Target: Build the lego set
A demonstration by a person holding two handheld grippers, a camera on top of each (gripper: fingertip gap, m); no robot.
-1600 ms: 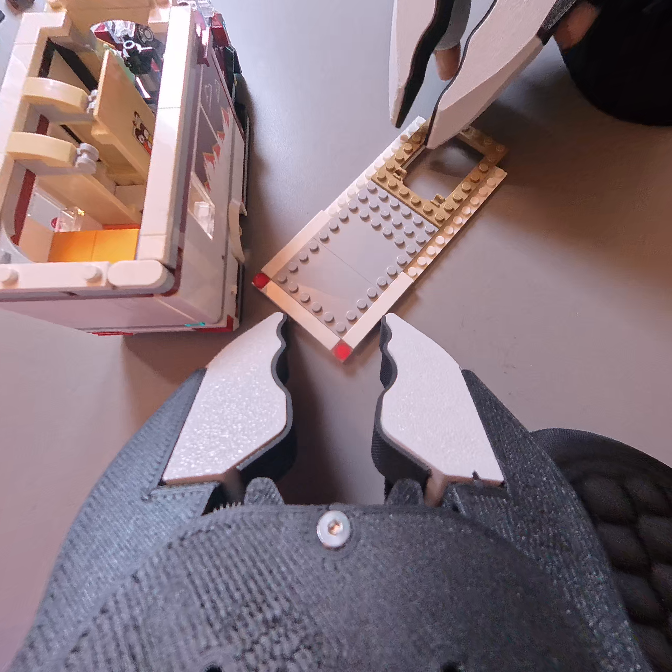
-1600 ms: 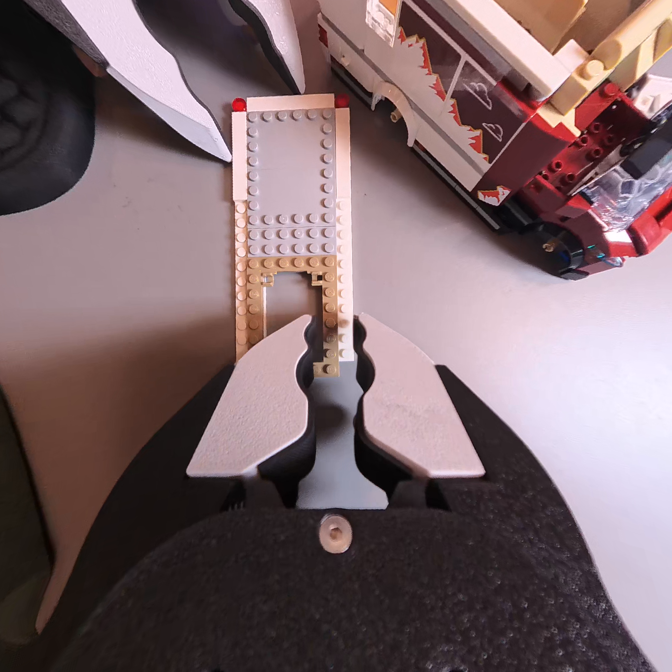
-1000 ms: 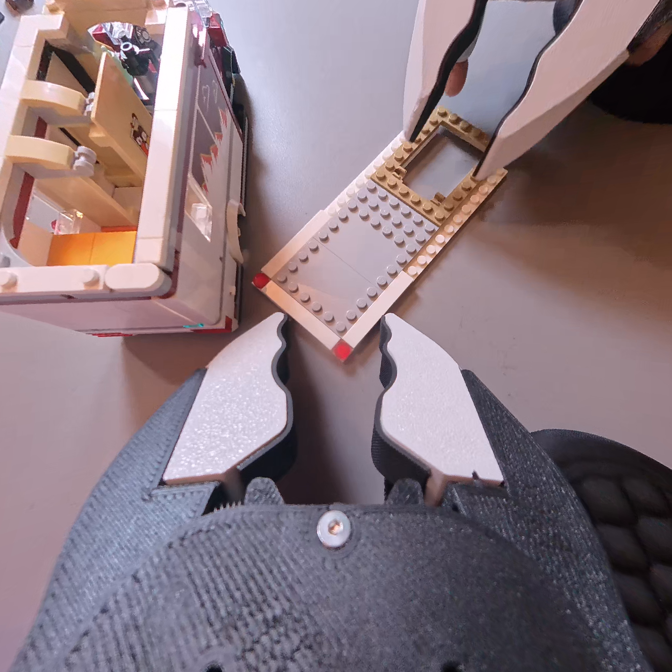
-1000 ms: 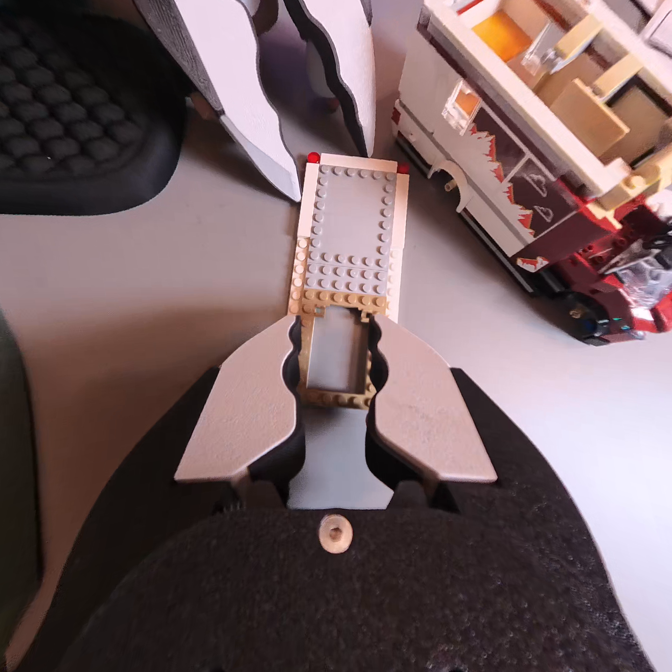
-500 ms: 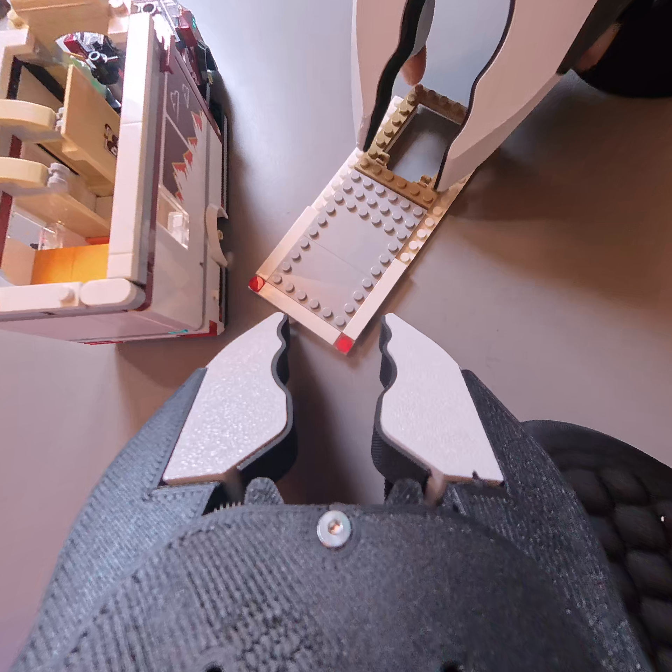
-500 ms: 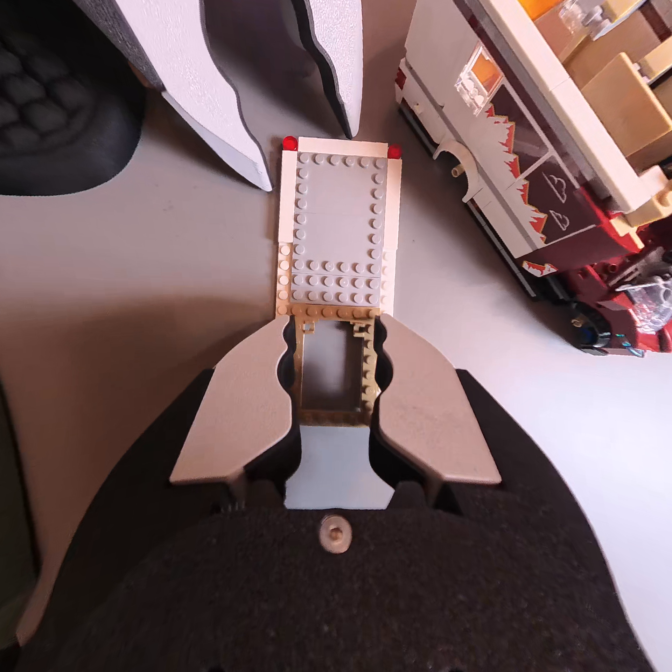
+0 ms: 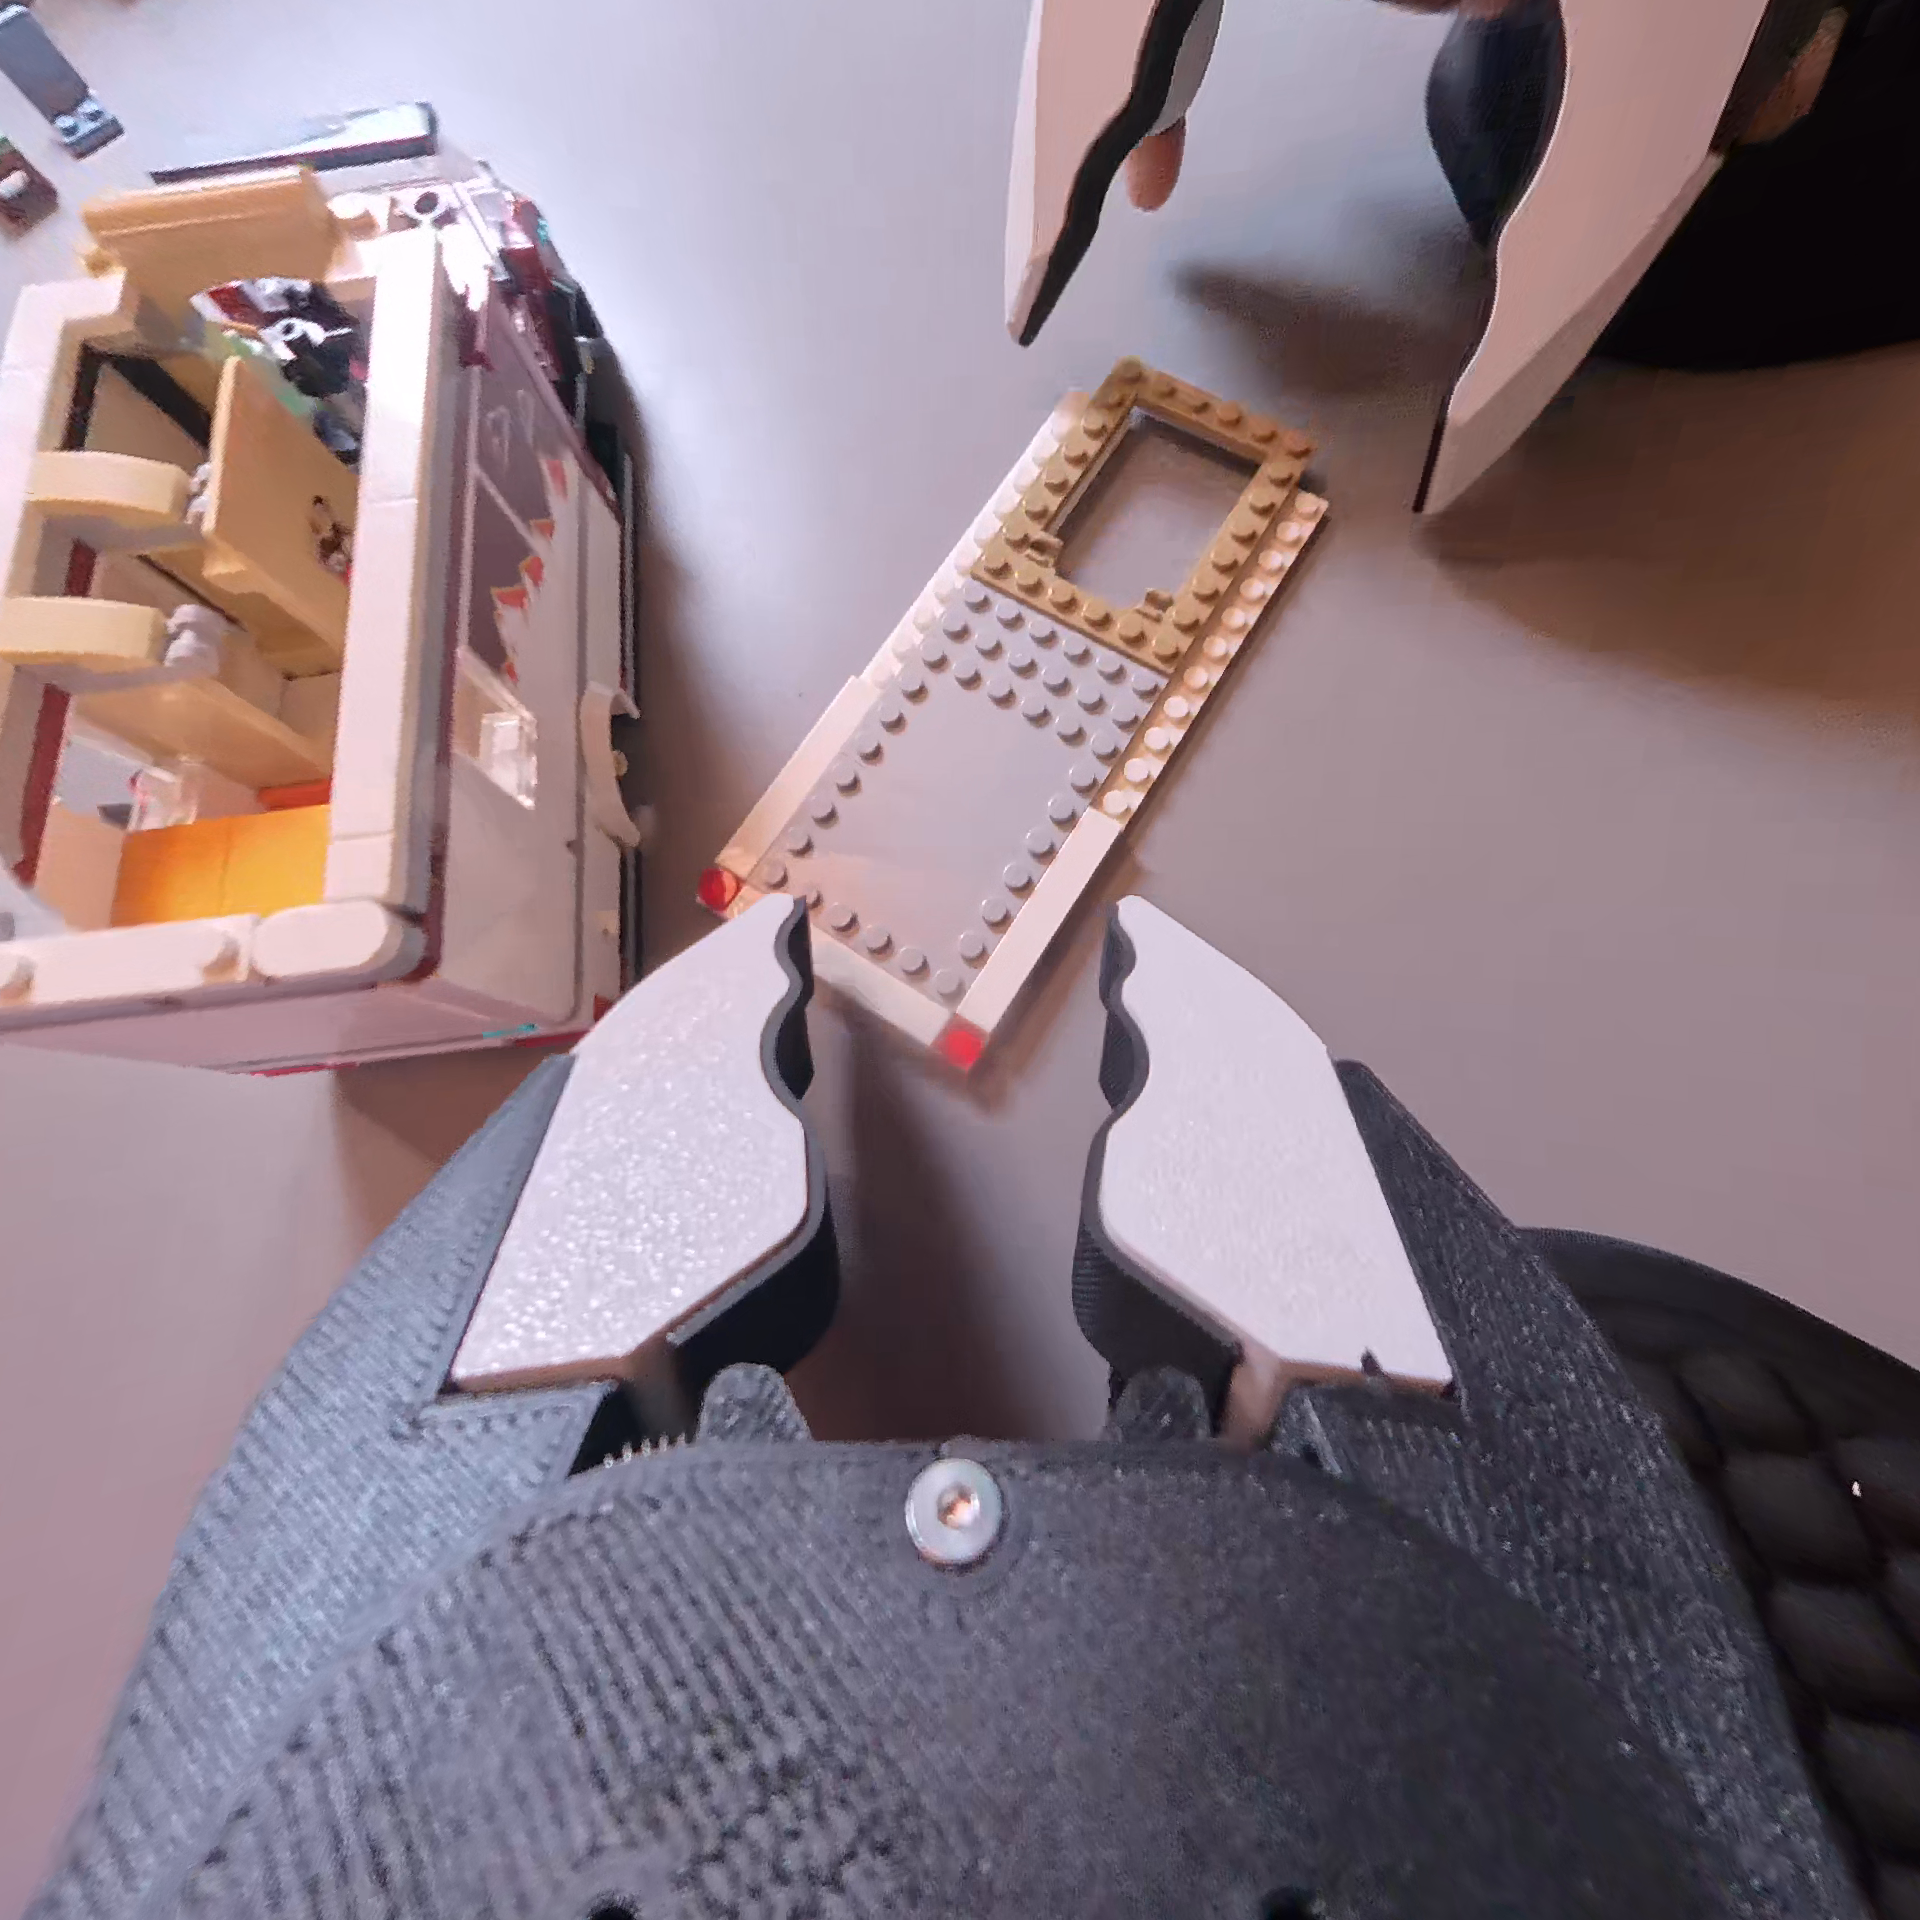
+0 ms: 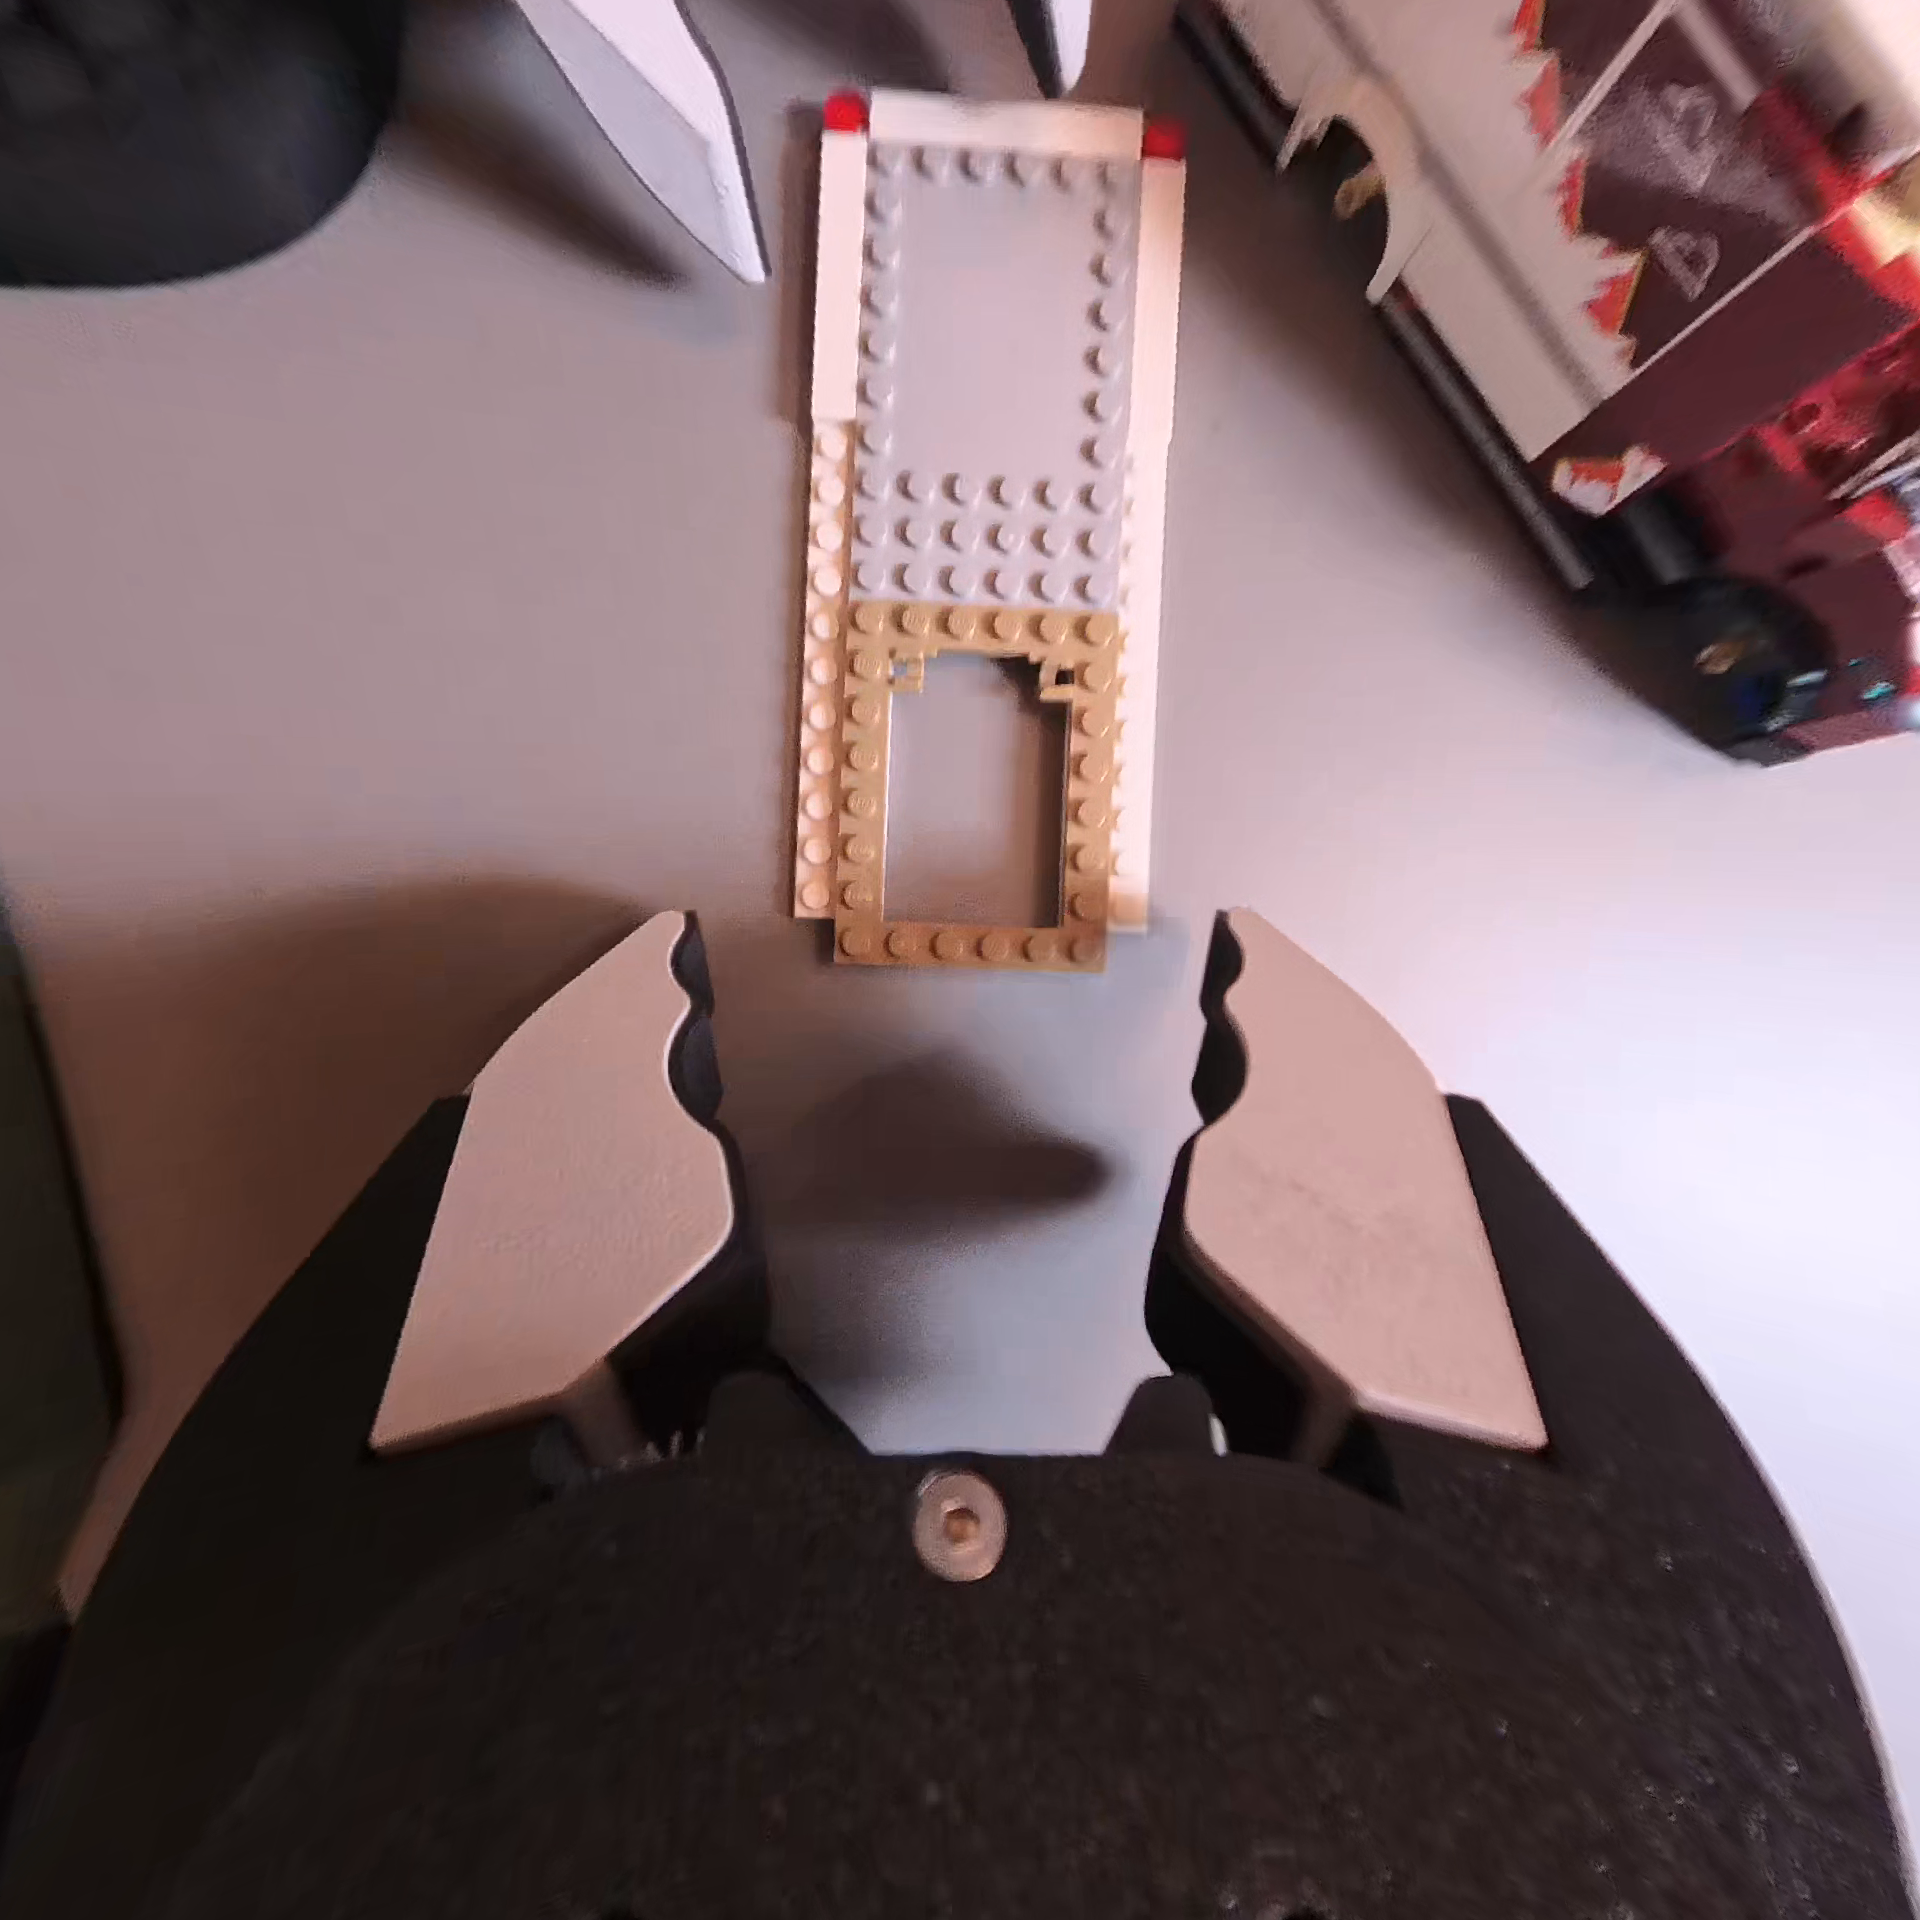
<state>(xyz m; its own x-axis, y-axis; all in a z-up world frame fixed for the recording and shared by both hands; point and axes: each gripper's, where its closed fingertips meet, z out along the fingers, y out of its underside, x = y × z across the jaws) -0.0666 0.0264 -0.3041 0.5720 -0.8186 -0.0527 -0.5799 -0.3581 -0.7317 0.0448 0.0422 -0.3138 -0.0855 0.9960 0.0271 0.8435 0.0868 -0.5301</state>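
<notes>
A long flat brick plate [image 7: 997, 769], grey in the middle with white edge strips, two red corner studs and a tan frame with a rectangular hole at one end, lies flat on the grey table. My left gripper [image 7: 951, 935] is open and empty, its fingertips just over the red-cornered end of the plate. My right gripper [image 8: 951, 940] is open wide and empty, just short of the tan frame end [image 8: 977, 945]. It also shows in the left wrist view [image 7: 1226, 416], raised above the tan end. The plate shows lengthwise in the right wrist view [image 8: 987, 416].
A brick-built camper van [image 7: 312, 644] with an open roof, cream and dark red, stands beside the plate; it also shows in the right wrist view [image 8: 1662, 312]. A dark padded object [image 7: 1787, 1475] lies at the lower right. Small loose parts [image 7: 42, 114] lie beyond the van. My hands' fingertips stand some 12 cm from each other.
My right gripper had closed on the plate's tan end and tilted it up; now it has opened wide and drawn back, and the plate lies flat. The left gripper stayed open by the red-cornered end.
</notes>
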